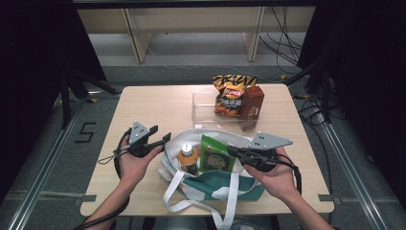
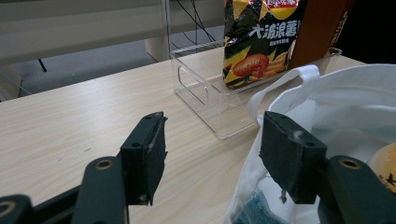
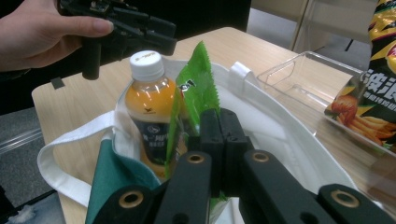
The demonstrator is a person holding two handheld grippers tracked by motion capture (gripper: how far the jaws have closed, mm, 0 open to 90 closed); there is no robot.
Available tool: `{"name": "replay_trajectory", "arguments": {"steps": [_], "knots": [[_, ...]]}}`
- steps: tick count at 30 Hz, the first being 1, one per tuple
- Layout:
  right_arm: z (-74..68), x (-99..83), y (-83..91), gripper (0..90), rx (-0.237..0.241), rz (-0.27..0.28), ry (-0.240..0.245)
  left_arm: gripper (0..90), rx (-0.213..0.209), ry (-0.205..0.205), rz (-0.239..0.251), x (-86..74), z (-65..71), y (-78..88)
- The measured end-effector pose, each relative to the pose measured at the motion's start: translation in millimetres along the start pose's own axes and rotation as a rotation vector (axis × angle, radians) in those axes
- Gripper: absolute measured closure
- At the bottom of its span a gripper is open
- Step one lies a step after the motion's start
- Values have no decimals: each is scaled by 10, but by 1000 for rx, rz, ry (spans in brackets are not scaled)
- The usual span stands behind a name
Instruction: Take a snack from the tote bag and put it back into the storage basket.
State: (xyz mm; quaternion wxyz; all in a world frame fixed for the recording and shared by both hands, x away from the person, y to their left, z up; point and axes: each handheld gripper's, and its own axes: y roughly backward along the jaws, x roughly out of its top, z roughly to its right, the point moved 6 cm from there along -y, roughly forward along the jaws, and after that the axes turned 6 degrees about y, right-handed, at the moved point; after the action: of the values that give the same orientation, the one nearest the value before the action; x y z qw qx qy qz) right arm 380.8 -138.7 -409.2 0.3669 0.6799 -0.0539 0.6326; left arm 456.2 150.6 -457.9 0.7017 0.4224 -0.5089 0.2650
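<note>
A white and green tote bag (image 1: 210,189) lies open at the table's front middle. Inside it stand an orange drink bottle (image 1: 187,155) with a white cap (image 3: 145,63) and a green snack packet (image 1: 215,154). My right gripper (image 1: 231,150) comes in from the right and is shut on the packet's edge (image 3: 198,79), jaws pressed together (image 3: 219,116). My left gripper (image 1: 163,133) stands open at the bag's left rim (image 2: 280,93). In the left gripper view (image 2: 212,126) one jaw is over bare table and the other over the white cloth.
Behind the bag, a clear plastic box (image 1: 203,108) holds a black and yellow chips bag (image 1: 230,96) and a brown carton (image 1: 252,103) at its right end. The bag's white straps (image 1: 177,203) trail over the table's front edge. Bare wood (image 1: 148,105) lies at the left.
</note>
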Motion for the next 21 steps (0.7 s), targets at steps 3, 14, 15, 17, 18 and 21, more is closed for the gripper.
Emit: {"name": "replay_trajectory", "arguments": {"steps": [3,14,15,17,18,21], "knots": [[15,32,7,900,-5,21,-6,399,2,3,2,4,-5,2],[53,138,51,900,-21,37,1,400,1,6,10,12,-4,2],[77,159,64,900,-36,52,22,400,3,5,6,10,-8,5],[62,183,84,900,-36,51,-5,401,1,8,5,7,-2,-3],[62,199,89,900,-24,54,6,401,2,2,4,10,2,1],[83,250,115,900,-49,71,25,402,1,5,11,28,14,9]]}}
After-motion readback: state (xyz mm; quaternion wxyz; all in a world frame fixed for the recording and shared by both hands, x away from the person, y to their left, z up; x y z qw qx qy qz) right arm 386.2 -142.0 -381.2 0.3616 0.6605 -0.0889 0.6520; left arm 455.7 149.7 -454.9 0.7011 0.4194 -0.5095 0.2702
